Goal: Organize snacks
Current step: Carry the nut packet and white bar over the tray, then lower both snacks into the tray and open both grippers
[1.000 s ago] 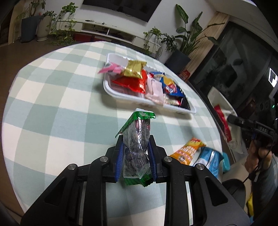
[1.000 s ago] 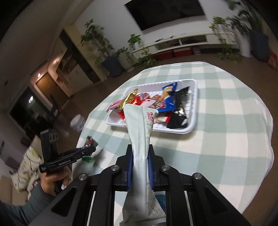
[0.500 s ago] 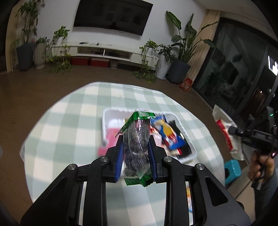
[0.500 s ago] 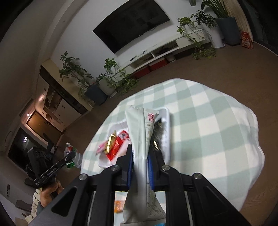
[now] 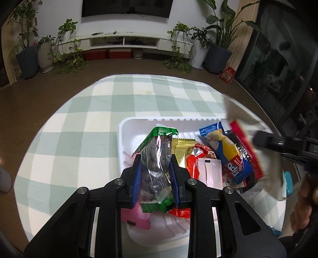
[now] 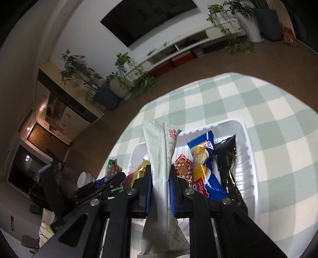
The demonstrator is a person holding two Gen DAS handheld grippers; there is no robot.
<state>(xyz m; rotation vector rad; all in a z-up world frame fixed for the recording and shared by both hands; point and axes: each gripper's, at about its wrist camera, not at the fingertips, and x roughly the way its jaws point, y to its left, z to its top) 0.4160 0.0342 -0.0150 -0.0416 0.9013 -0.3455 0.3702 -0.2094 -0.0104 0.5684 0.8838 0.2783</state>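
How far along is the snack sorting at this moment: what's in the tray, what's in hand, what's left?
Done: the white tray already holds several packets, including a blue-and-yellow cake packet and a gold packet. In hand: the left gripper clamps a green-edged clear packet; the right gripper clamps a pale green packet, both over the tray. Left: releasing both.

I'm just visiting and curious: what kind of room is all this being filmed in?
Most likely a home living room: a large wall-mounted TV hangs above a low white media cabinet, potted plants stand along the wall, and a round table with a checked cloth carries a snack tray.
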